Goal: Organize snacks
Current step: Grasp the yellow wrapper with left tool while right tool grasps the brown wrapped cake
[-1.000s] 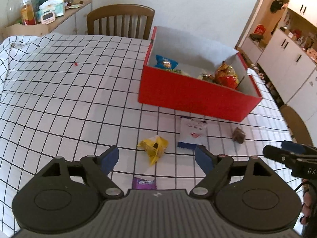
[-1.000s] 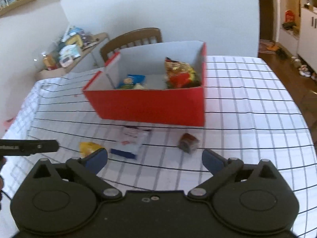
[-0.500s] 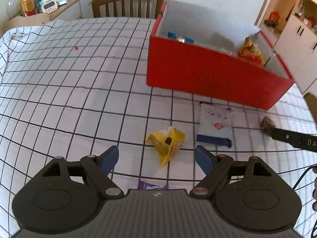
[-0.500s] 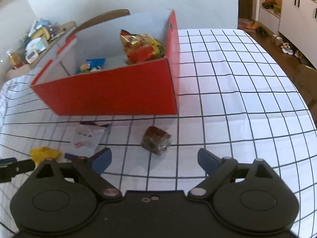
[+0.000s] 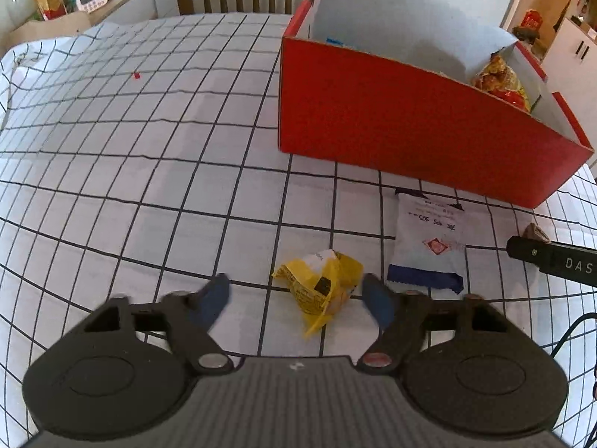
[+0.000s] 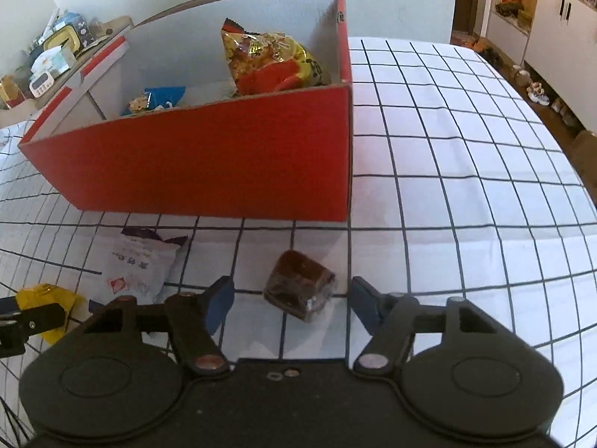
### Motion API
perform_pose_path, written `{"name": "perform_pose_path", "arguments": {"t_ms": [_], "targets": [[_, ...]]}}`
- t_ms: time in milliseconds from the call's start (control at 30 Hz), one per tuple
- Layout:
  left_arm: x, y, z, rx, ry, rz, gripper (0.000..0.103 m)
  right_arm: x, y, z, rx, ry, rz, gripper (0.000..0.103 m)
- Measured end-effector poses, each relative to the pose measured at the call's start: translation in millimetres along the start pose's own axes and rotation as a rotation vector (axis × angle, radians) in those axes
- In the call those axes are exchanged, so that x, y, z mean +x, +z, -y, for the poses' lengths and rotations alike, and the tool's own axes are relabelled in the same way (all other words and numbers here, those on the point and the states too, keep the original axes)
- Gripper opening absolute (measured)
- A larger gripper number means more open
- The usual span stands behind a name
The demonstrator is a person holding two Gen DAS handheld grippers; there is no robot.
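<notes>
Surface: white tablecloth with black grid lines [image 5: 112, 186], open red cardboard box [image 5: 410, 127] at its far side.
Left gripper [image 5: 294, 296]: jaws wide apart, empty, straddling crumpled yellow snack wrapper [image 5: 321, 287] on the cloth.
Right gripper [image 6: 291, 298]: spread wide, nothing held, flanking dark brown wrapped cake [image 6: 298, 285] just before the box.
Technique: I'd lower until the fingertips meet cloth, centre each snack, close gently; the wrapper probably crushes.
Writing: white-and-blue flat packet [image 5: 429, 246] carries small print, unreadable; "DAS" shows on the other tool.
</notes>
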State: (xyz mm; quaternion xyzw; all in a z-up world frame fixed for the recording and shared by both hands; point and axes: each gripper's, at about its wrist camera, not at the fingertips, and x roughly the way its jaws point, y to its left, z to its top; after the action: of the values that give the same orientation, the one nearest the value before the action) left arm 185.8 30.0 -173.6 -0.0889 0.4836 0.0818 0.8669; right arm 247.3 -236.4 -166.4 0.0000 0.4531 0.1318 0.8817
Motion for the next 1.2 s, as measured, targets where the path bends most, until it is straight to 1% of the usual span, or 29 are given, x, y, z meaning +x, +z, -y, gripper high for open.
{"name": "perform_pose_path", "arguments": {"t_ms": [67,100,133,200,267,333,467,600,700,800,867,1100,1200], "targets": [[0.5,0.3,-0.9,-0.006,-0.012,-0.004,0.064,0.3,1.0,-1.4,-0.003,-0.012,0.003,0.053],[-0.7,0.0,-0.8,-0.004,-0.02,-0.002,0.062,0.2,1.0,-2.1,-0.003,-0.024,0.003,0.05],[-1.7,-0.5,-0.1,0.002,-0.031,-0.004,0.056,-0.1,0.6,-2.6,-0.004,-0.035,0.002,0.046],[-3.2,-1.3,1.2,0.008,-0.046,-0.006,0.052,-1.1,-0.8,-3.5,-0.005,-0.046,0.002,0.042],[-4.6,-1.6,1.5,0.009,-0.056,-0.005,0.04,-1.6,-1.3,-3.8,-0.002,-0.05,0.001,0.041],[-5.4,-1.4,1.5,0.008,-0.068,-0.008,0.035,-2.4,-1.6,-3.4,0.004,-0.045,-0.001,0.041],[-6.9,-1.7,0.4,0.012,-0.079,-0.006,0.029,-7.7,-5.3,-2.6,0.01,-0.03,-0.003,0.041],[-13.8,-3.2,-3.2,-0.006,-0.099,-0.01,0.027,-21.2,-9.0,-3.6,0.006,-0.004,0.003,0.04],[-21.6,-4.7,-2.1,0.005,-0.085,-0.011,0.027,-35.0,-11.0,-5.0,-0.007,0.009,0.01,0.04],[-31.3,-6.8,-3.6,0.003,-0.088,-0.015,0.027,-48.8,-12.5,-6.3,-0.007,0.031,0.017,0.04],[-39.4,-8.1,-2.9,0.016,-0.082,-0.005,0.027,-58.4,-13.7,-7.4,-0.01,0.046,0.025,0.04],[-76.0,-6.7,-0.9,0.049,-0.098,0.048,0.026,-89.0,-13.1,-16.2,-0.016,0.109,0.052,0.04],[-85.0,-5.3,0.2,0.076,-0.109,0.063,0.026,-99.5,-11.6,-19.9,-0.029,0.119,0.072,0.04]]}}
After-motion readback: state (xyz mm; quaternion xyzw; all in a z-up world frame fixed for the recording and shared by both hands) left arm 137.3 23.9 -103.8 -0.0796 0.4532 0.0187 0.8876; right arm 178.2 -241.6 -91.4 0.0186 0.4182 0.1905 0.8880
